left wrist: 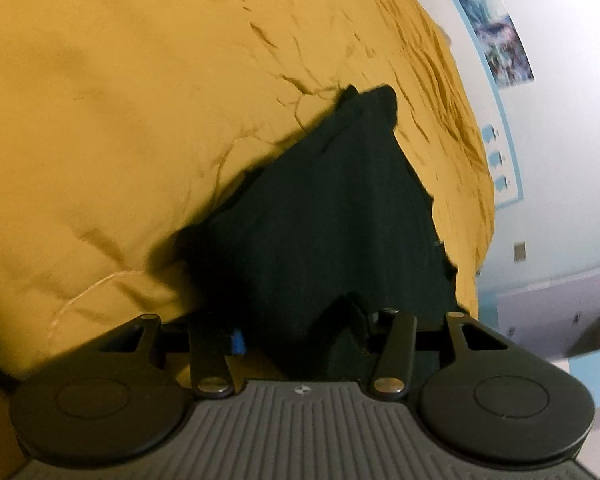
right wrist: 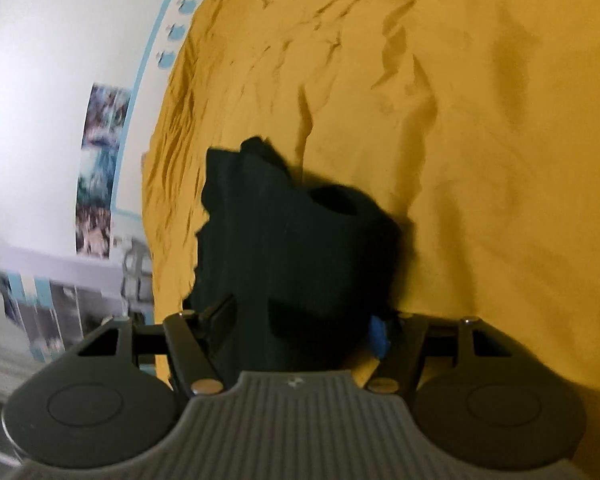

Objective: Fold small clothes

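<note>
A dark, near-black small garment lies crumpled on the mustard-yellow bed cover, running from my left gripper towards the far edge of the bed. Its near end drapes into the gap between the left jaws; the blue-padded finger stands clear of the cloth and the other fingertip is hidden under it. In the right wrist view the same garment shows a round opening like a cuff. Its near end fills the gap of my right gripper, loosely beside the blue pad.
The yellow cover is wrinkled and spreads wide on both sides of the garment. Beyond the bed's edge are a white wall with blue trim and a poster, and pale furniture lower down.
</note>
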The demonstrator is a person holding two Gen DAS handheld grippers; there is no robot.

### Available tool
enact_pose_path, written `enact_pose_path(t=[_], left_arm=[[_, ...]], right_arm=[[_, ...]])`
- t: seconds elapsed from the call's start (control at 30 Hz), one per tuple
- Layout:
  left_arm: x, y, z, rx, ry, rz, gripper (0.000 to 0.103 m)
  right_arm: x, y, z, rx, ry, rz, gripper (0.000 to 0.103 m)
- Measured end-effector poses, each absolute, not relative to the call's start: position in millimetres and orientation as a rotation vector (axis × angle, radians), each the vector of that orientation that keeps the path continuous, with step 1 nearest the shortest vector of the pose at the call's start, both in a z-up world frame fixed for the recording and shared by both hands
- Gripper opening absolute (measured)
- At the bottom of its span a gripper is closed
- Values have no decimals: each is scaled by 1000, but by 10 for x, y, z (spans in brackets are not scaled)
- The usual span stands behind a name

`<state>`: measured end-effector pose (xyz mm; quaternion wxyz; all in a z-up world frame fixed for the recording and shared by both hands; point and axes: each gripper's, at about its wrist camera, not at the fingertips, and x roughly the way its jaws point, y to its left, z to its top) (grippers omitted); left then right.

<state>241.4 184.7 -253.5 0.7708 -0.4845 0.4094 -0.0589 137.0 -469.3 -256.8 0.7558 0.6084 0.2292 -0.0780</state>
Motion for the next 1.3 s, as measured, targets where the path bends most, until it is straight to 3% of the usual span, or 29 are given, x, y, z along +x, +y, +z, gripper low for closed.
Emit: enact_pose_path(t=[0.03, 0.07, 0.1, 0.13, 0.23, 0.53, 0.73, 0.83, 0.87, 1.0, 1.13, 1.3], left_arm=[[2423, 1844, -2539, -1068, 871, -123, 55], [2440, 1819, -2534, -1091, 848, -128, 38], [2449, 1816, -2535, -1109, 832, -133, 25], [2463, 1822, -2535, -1130, 819, -147, 17], [2478, 1843, -2431, -1150, 797, -174, 13], [1991, 1852, -1961, -1177, 756, -311, 9], [1720, 1764, -2461, -1046, 931, -246, 10], [1707, 1712, -2380, -818, 908, -268, 21], [1696, 1706, -2309, -773, 910, -263, 23], [1600, 1903, -1995, -672, 944, -188, 26], [1538, 2046, -1532, -584, 843, -134, 28], [1938, 1811, -1153, -491, 715, -262, 30]], right_arm=[[1432, -4692, -2553, 1320, 500, -173, 55], [1470, -4690, -2536, 1308, 510, -181, 44], [1511, -4691, -2527, 1299, 528, -181, 10], [1535, -4706, -2520, 1307, 532, -179, 2], [1556, -4745, -2313, 1272, 518, -186, 0], [911, -4815, -1609, 1195, 429, -140, 0], [466, -4954, -2277, 1262, 553, -243, 0], [375, -5018, -2499, 1326, 535, -228, 1], [359, -5035, -2483, 1326, 539, -227, 2], [182, -5081, -2082, 1173, 550, -346, 32], [208, -4984, -1461, 898, 470, -361, 48], [950, -4775, -1079, 712, 442, -108, 51]])
